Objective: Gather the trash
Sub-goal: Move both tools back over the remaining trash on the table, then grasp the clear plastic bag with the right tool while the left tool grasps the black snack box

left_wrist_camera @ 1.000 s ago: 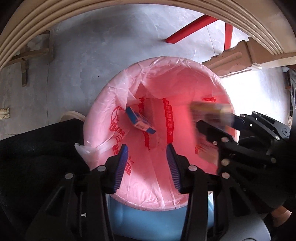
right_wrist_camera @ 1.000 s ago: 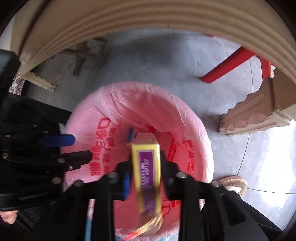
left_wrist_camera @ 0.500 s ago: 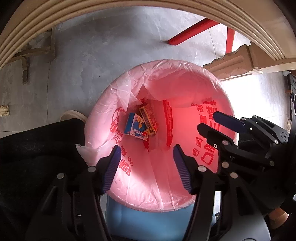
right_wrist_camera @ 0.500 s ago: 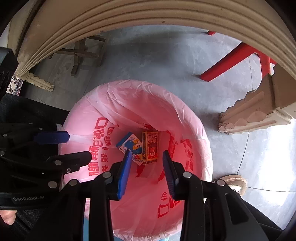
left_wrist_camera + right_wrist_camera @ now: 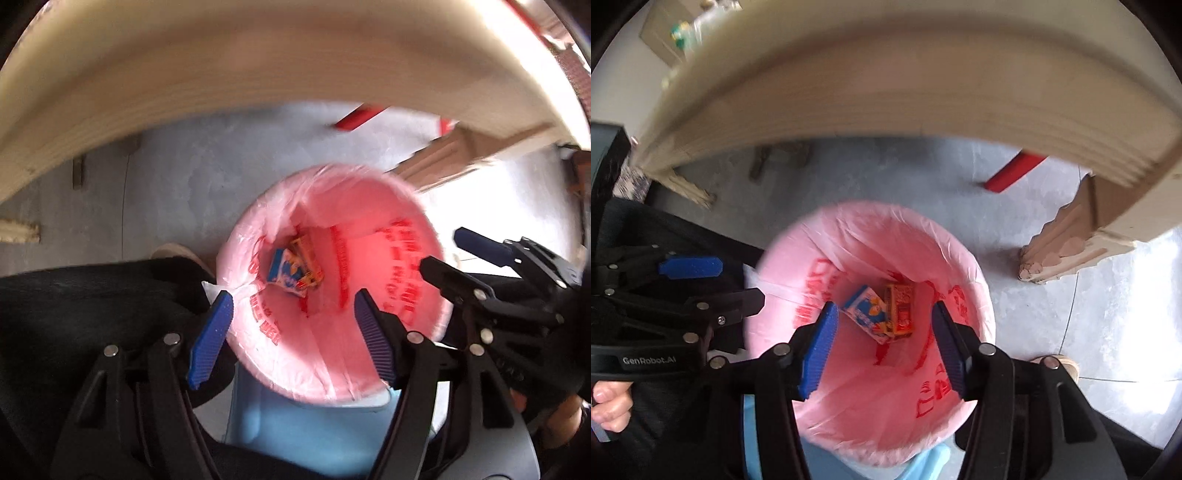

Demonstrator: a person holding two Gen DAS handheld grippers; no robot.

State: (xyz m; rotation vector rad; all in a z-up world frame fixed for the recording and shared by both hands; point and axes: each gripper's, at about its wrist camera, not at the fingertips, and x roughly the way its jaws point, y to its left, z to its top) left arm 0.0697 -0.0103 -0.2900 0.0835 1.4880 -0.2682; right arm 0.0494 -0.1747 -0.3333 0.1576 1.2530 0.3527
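We are seeing a grey concrete floor point(image 5: 916, 173) carrying a pink-lined trash bin point(image 5: 975, 280). Beyond the bin a red leg point(image 5: 1012, 173) is standing; right of the bin, a carved beige table foot point(image 5: 1060, 254) is resting.

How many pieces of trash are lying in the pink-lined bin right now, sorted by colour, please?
Blue and white carton: 1
Orange and red box: 1
Total: 2, both at the bottom of the pink bag.

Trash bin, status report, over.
Left gripper open, empty. Right gripper open, empty. Blue box and orange box inside pink-lined bin. Nothing blocking.
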